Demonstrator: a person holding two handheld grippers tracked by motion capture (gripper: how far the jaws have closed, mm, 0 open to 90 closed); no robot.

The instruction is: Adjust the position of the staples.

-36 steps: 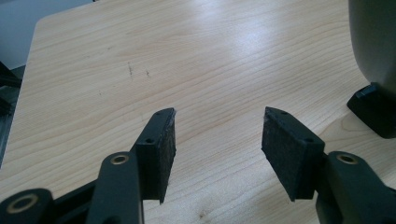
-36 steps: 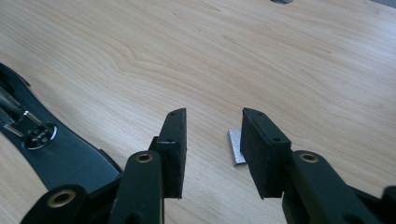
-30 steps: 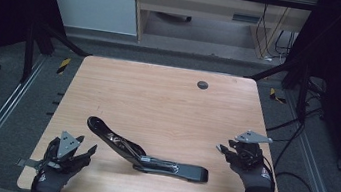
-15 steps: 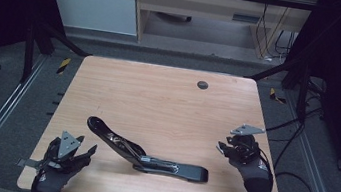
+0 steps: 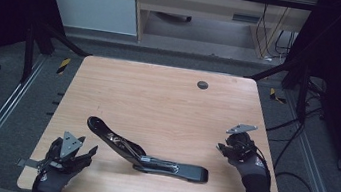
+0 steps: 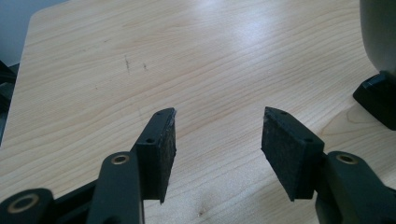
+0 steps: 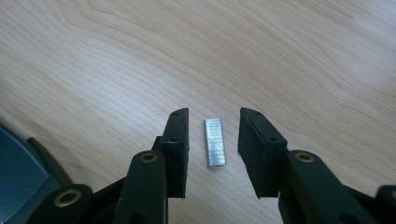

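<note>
A black stapler (image 5: 150, 156), swung open lengthwise, lies near the front of the wooden table (image 5: 158, 94). In the right gripper view a short silver strip of staples (image 7: 215, 142) lies flat on the wood. My right gripper (image 7: 213, 112) stands open with one jaw on each side of the strip and a small gap to each pad. From above, the right gripper (image 5: 221, 148) is at the table's right side, right of the stapler. My left gripper (image 5: 87, 155) is open at the front left, with nothing between its jaws (image 6: 219, 112). The stapler's end (image 6: 379, 95) shows just to its right.
A small dark round grommet (image 5: 202, 85) is set into the far part of the table. Metal rails run along both sides of the table. A cabinet and cables stand beyond the far edge.
The right hand and its gripper have shifted slightly and tilted over the last second. The left gripper and the stapler have stayed where they were.
</note>
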